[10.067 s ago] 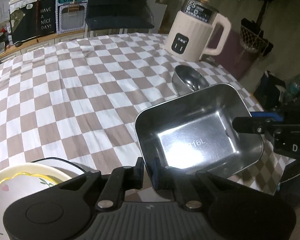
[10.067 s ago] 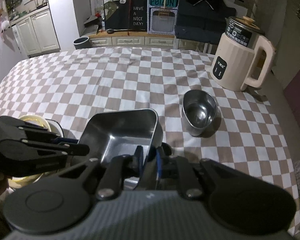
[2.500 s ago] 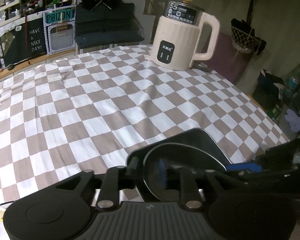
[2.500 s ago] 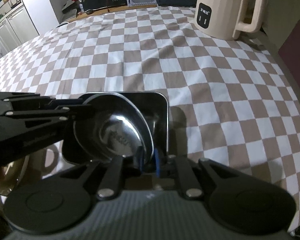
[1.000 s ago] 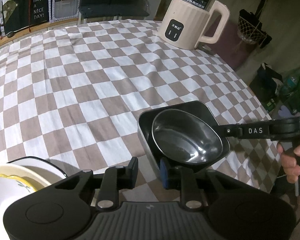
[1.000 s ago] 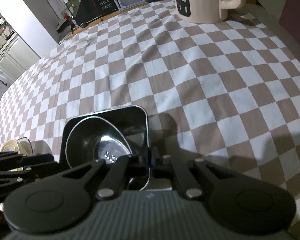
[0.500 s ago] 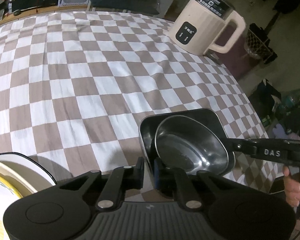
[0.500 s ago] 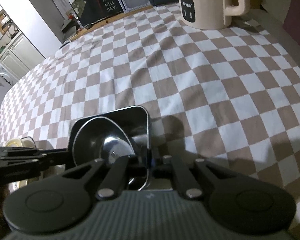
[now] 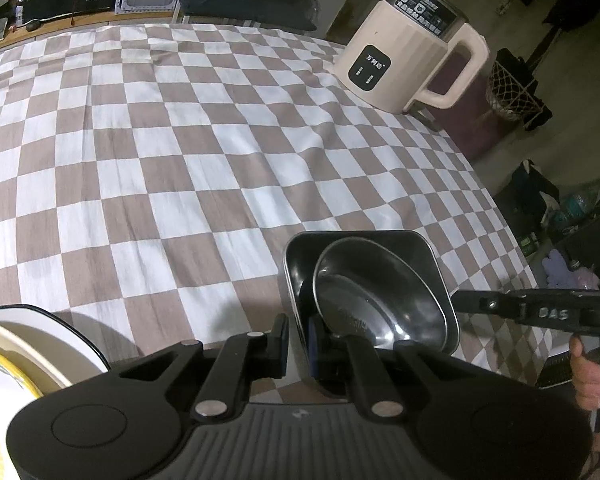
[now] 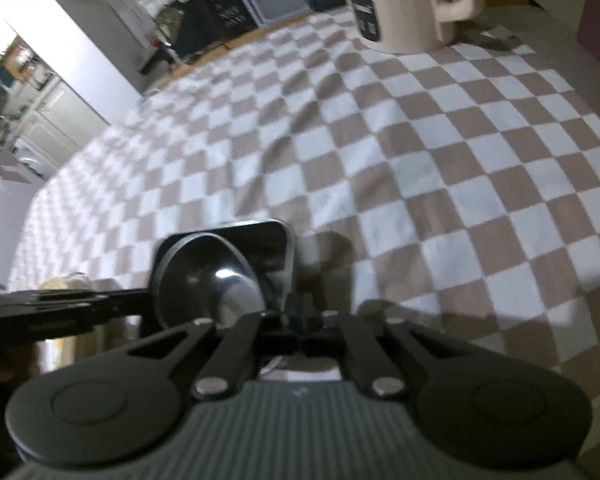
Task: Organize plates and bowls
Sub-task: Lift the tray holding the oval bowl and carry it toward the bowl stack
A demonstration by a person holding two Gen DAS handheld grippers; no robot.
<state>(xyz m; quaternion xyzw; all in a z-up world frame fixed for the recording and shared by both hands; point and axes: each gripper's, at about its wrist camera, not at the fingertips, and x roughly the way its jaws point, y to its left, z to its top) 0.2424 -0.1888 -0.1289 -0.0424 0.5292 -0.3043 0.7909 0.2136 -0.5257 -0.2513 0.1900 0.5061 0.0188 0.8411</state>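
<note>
A rectangular steel tray holds an oval steel bowl tilted inside it. My left gripper is shut on the tray's near-left wall. My right gripper is shut on the tray's opposite wall, with the bowl to its left; the view is blurred. The right gripper also shows in the left wrist view, reaching in from the right. Whether the tray rests on the checkered cloth or hangs just above it, I cannot tell. A stack of plates with a yellow-rimmed one on top sits at the lower left.
A cream electric kettle stands at the table's far right corner, also in the right wrist view. The brown and white checkered tablecloth covers the table. The table's right edge is close to the tray.
The left gripper closed from open onto the tray wall. Both grippers and the tray with the bowl shifted slightly; the right view is now blurred from motion.
</note>
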